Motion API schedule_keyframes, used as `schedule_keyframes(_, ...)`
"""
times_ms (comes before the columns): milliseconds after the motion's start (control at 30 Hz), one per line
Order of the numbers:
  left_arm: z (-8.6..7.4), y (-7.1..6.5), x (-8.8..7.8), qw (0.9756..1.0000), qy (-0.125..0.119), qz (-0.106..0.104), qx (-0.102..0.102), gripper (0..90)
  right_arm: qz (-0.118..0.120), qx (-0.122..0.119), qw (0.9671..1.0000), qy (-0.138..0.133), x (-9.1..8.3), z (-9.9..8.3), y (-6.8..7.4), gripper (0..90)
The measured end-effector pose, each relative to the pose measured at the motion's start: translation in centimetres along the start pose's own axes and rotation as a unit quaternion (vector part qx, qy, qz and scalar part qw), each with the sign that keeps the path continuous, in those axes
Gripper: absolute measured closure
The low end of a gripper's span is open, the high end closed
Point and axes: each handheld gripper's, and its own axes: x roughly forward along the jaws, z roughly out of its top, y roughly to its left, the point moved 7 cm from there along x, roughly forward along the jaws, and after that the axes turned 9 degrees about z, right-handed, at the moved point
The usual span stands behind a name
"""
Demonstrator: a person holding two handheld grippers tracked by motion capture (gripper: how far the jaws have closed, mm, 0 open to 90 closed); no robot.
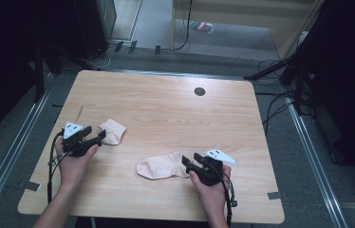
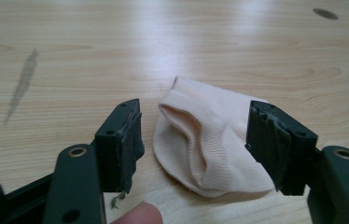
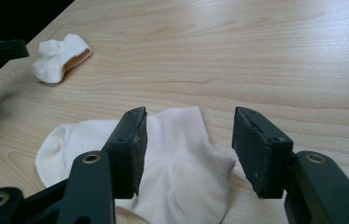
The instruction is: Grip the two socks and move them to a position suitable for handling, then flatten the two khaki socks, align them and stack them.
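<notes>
Two pale peach socks lie on the wooden table. A small bunched sock rests at the left, and my left gripper stands open right at it, jaws on either side of its near end without pressing. A longer sock lies flat near the front middle. My right gripper is open at its cuff end, with the cloth lying below and between the jaws. The right gripper view also has the bunched sock farther off.
A dark round grommet sits in the tabletop near the far edge. A grey smear marks the wood at the left. Stands and cables crowd the floor past the table's right side.
</notes>
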Motion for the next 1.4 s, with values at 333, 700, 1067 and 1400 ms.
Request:
schedule_keyframes(333, -1.4, -1.3, 1.8, 0.9961, 0.073, 0.036, 0.036, 54.2, -0.003, 0.002, 1.0000, 0.006, 0.1, -0.2, 0.0, 45.7)
schedule_keyframes(700, -1.5, -1.3, 1.7, 0.9961, 0.081, 0.020, 0.028, 84.9, -0.003, 0.002, 1.0000, 0.007, 0.1, -0.2, 0.0, 45.9)
schedule_keyframes(1067, 0.5, -6.7, -0.6, 0.9939, 0.030, -0.103, 0.025, 86.2, -0.004, 0.001, 1.0000, 0.009, 0.2, -0.2, 0.0, 46.0)
schedule_keyframes(1400, -0.7, -11.2, 0.8, 0.9844, 0.041, -0.163, 0.053, 84.0, -0.002, -0.006, 0.9999, 0.013, 0.9, -0.2, 0.6, 46.1)
